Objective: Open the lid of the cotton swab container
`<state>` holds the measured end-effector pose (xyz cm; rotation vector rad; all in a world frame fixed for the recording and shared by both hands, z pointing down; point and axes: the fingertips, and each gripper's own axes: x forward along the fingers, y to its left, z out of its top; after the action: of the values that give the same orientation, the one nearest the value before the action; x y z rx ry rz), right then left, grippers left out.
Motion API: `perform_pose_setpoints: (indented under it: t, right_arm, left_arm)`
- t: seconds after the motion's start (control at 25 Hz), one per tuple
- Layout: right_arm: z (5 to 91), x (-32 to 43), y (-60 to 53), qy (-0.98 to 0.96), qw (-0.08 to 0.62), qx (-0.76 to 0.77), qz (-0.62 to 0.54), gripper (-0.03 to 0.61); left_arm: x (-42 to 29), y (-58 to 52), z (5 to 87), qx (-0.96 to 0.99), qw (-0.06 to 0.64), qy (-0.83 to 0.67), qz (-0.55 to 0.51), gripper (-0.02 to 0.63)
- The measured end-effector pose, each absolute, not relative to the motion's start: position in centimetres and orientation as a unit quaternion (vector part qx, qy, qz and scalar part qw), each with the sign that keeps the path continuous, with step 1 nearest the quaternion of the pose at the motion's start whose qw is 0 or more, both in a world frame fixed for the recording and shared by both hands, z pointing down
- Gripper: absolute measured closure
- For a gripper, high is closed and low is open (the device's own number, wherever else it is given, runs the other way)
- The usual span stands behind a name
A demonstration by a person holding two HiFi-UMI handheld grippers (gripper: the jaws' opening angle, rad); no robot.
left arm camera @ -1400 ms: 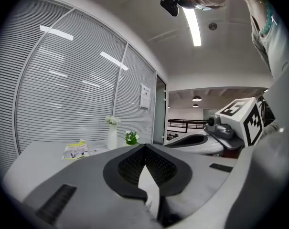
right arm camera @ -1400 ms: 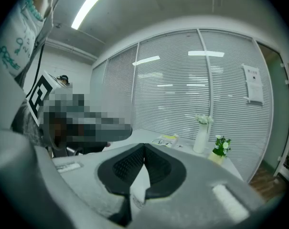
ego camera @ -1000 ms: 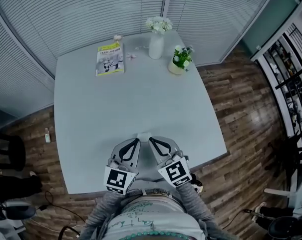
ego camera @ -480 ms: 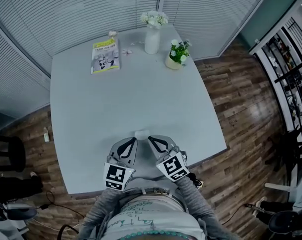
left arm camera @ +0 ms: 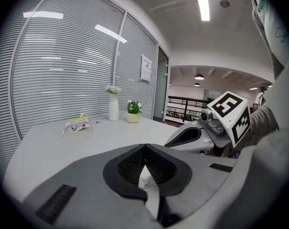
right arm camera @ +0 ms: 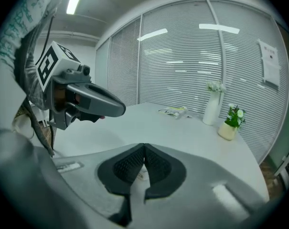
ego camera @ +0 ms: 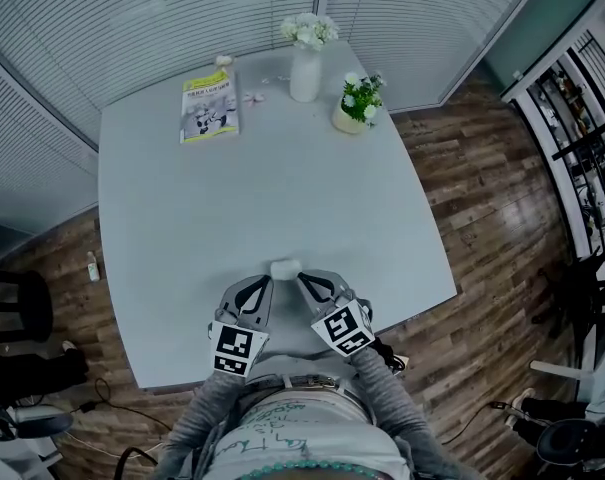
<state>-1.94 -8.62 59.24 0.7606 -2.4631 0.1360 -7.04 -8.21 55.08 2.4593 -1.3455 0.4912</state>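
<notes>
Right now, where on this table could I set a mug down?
The middle of the pale grey table is bare, between the yellow-green booklet, tall white flower vase and small potted plant at the far edge and the small white container near the front. There it is crowded: left gripper and right gripper flank it.

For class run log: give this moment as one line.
left gripper: shut | right gripper: shut | cotton swab container: on table, near tips
</notes>
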Motion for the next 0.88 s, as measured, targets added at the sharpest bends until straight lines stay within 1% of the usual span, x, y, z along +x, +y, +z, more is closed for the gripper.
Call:
perform_pose_setpoints:
  t: [0.32,0.68,0.72,0.76,0.88]
  right_arm:
    - [61.5,-1.9,-8.8,-0.913,0.295,0.274,0.067,0.577]
    - [61.9,-1.2,-9.0,-0.922,0.278,0.259,0.075,0.575]
    - [62.1,-1.1,-9.0,-0.923,0.278,0.254,0.078,0.565]
    - [62.3,-0.9,-9.0,-0.924,0.279,0.248,0.082,0.519]
    - [62.6,-0.6,-8.8,-0.927,0.28,0.232,0.088,0.501]
  left_arm:
    - [-7.5,-8.7,57.3,0.853,0.151,-0.455,0.204,0.615]
    - [-7.5,-9.1,58.3,0.854,0.16,-0.449,0.209,0.615]
    - [-7.5,-9.2,58.4,0.854,0.16,-0.449,0.208,0.615]
    - [-7.5,-9.3,58.5,0.855,0.16,-0.448,0.208,0.615]
    - [-7.5,-9.5,58.5,0.855,0.161,-0.447,0.208,0.615]
